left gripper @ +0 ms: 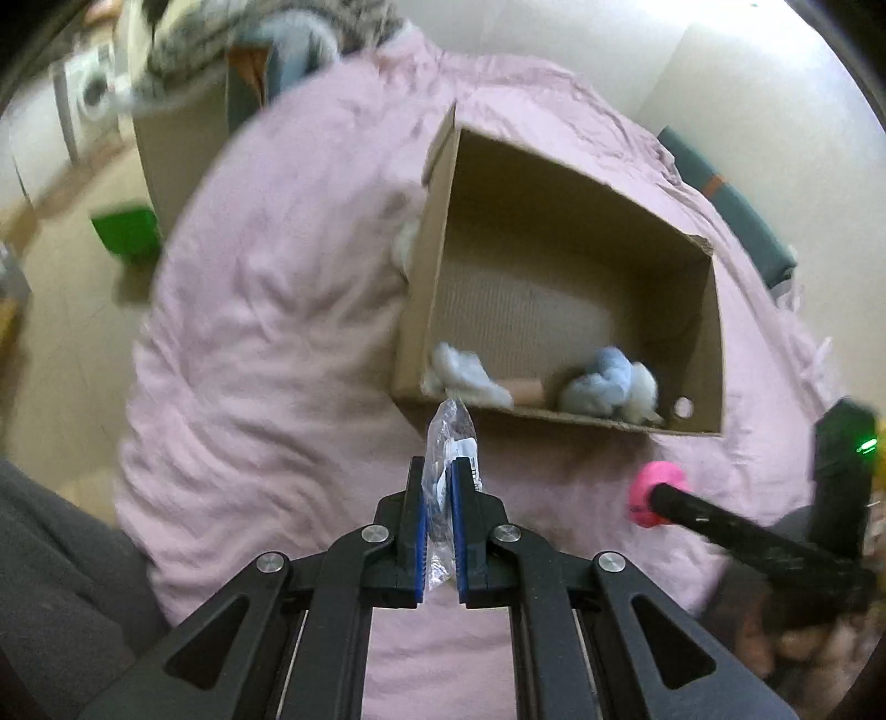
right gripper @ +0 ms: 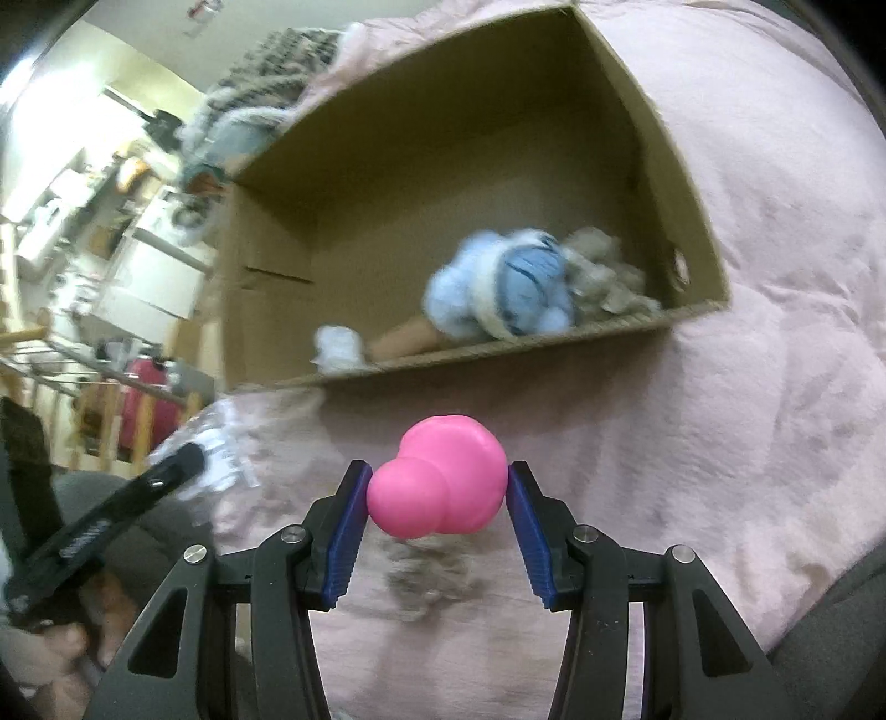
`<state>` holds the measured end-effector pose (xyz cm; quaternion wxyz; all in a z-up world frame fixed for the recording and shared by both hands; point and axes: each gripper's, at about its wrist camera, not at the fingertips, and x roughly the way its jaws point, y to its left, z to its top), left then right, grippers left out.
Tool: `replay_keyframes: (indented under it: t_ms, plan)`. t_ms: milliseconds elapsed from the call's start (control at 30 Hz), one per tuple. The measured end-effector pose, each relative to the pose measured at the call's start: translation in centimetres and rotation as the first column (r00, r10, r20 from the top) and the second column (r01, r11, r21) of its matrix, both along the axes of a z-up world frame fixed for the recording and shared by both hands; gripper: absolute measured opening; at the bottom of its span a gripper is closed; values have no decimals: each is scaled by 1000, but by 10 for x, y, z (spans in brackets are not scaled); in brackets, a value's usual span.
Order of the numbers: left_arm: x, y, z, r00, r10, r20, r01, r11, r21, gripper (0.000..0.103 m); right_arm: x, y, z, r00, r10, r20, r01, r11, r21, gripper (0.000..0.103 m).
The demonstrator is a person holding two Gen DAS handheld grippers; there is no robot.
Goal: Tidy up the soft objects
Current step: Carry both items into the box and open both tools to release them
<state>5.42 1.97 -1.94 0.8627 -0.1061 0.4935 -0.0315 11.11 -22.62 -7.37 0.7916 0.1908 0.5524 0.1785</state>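
Observation:
An open cardboard box (left gripper: 426, 266) lies on a pink blanket (left gripper: 266, 343); it also shows in the right wrist view (right gripper: 653, 166). Inside lies a doll in fluffy blue clothes (left gripper: 603, 382) with white fluff (left gripper: 465, 371); the right wrist view shows the doll (right gripper: 498, 288) too. My left gripper (left gripper: 441, 471) is shut on a clear plastic bag (left gripper: 451, 437), held just in front of the box. My right gripper (right gripper: 437, 487) is shut on a pink rubbery toy (right gripper: 443, 482), held above the blanket before the box. The toy (left gripper: 656, 493) also appears in the left wrist view.
A grey patterned blanket (left gripper: 266, 39) is heaped at the bed's far end. A green bin (left gripper: 124, 230) and a washing machine (left gripper: 83, 99) stand on the floor to the left. A teal headboard (left gripper: 731, 210) runs along the right. A brown fluffy scrap (right gripper: 432, 576) lies on the blanket.

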Motion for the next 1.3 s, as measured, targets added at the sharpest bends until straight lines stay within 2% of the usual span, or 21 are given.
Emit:
replay_keyframes:
  t_ms: [133,267,367,467,667,800,1000,1300]
  plan:
    - [6,-10,26,994,-44,102,37,997,71,7,2,-1,24,998,10,69,-15,997,81,53]
    - [18,-18,49,978,-91,189,65,988,137,7,8,-3,51,986,11,166,-28,995,100,53]
    - [32,-23,55,968,-110,228,70,982,177,7,17,-8,60,979,-8,201,-15,993,113,53]
    - [44,-31,54,956,-139,258,72,965,251,7,32,-10,59,976,-22,216,-1,995,103,53]
    - [67,-32,30,962,-132,238,67,963,261,7,50,-3,39,982,-20,186,13,999,37,53]
    - [72,-27,16,973,-99,207,50,971,233,7,54,0,24,990,-6,142,2,1000,24,53]
    - [74,-24,11,980,-83,182,47,980,192,7,56,2,7,996,3,85,-3,1000,10,53]
    - [74,-24,5,986,-78,150,52,984,169,7,57,4,0,997,1,74,-1,1000,3,53]
